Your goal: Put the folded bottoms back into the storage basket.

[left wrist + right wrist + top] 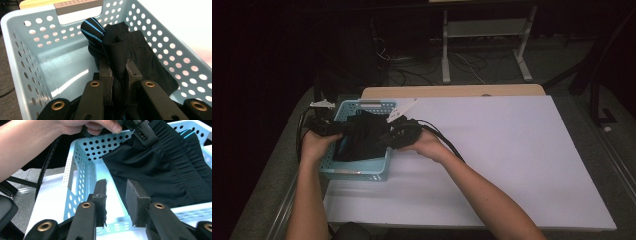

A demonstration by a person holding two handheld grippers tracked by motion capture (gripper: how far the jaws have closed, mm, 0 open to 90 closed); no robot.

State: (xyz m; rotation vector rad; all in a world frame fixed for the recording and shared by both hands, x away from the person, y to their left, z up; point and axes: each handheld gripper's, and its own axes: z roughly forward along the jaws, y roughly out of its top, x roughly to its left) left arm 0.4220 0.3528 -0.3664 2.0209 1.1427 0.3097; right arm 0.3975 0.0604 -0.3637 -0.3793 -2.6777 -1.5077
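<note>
A light blue perforated basket [362, 172] stands at the left of the white table top. A black garment [362, 140] with an elastic waistband lies half inside it. My left gripper [119, 65] is shut on a fold of this black cloth [145, 57] above the basket's floor [62, 67]. A dark piece with blue stripes [93, 28] pokes up behind the fold. My right gripper [116, 183] is open at the basket's near wall [85, 167], nothing between its pads, and the garment [155, 172] lies just beyond them. From above, the right gripper [393, 134] is at the basket's right rim.
The white table top [512, 160] stretches bare to the right of the basket. A wooden strip [452, 91] runs along its far edge. Beyond it stand a metal frame [484, 30] and floor cables. A black cable [447, 140] trails from the right gripper.
</note>
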